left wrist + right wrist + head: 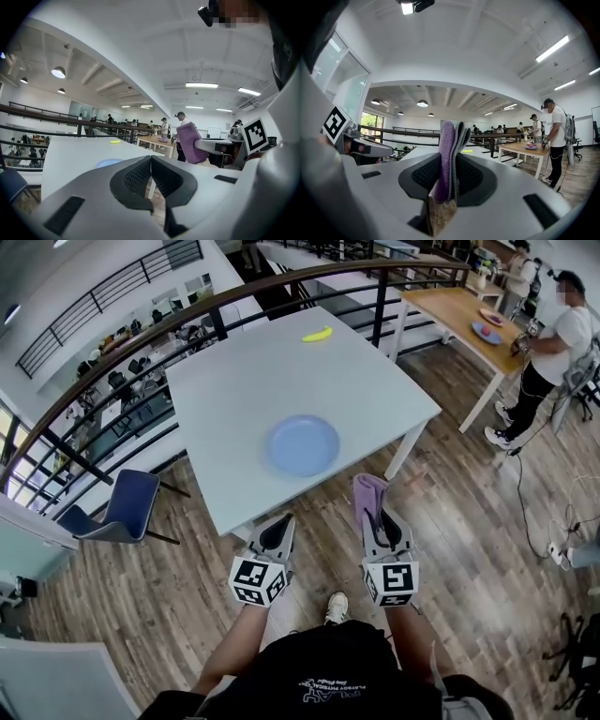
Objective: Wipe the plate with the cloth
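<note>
Now the purple cloth (368, 489) is clenched upright in the right tongs (375, 514), the left tongs (280, 524) are shut on nothing, and the blue plate (302, 444) is found on the white surface (234, 381), ahead and between both, leftward of the cloth.

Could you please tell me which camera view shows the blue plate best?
The head view: the whole blue plate shows from above on the white table. The left gripper view catches only a thin blue sliver of it; the right gripper view does not show it.
</note>
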`<control>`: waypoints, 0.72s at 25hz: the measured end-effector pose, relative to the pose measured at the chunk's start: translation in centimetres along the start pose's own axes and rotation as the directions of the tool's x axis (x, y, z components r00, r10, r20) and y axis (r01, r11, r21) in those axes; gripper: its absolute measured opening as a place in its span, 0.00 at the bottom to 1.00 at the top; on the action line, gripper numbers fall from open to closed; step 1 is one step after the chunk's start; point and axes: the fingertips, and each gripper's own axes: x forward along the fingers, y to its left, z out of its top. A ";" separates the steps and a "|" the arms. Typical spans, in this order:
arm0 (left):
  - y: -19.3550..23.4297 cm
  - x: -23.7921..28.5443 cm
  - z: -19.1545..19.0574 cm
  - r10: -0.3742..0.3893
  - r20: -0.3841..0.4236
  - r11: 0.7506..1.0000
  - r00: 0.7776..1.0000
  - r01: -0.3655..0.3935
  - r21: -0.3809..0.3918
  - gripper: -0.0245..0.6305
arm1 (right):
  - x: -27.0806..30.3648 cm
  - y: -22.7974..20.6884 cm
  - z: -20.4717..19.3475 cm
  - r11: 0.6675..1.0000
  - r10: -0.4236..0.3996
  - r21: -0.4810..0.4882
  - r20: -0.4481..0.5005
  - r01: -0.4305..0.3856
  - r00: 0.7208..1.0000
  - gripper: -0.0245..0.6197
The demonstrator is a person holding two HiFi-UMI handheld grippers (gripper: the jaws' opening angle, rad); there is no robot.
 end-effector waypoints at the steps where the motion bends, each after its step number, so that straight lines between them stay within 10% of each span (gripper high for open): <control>1: -0.1 0.7 0.0 0.003 0.001 1.000 1.000 -0.003 -0.003 0.06 | 0.2 -0.8 -0.2 1.000 -0.004 0.006 -0.002 0.004 1.000 0.19; 18: 1.1 8.1 -0.3 0.018 -0.052 1.000 0.998 -0.017 0.021 0.06 | 5.7 -4.6 -0.9 0.999 0.037 -0.021 0.011 -0.037 0.999 0.19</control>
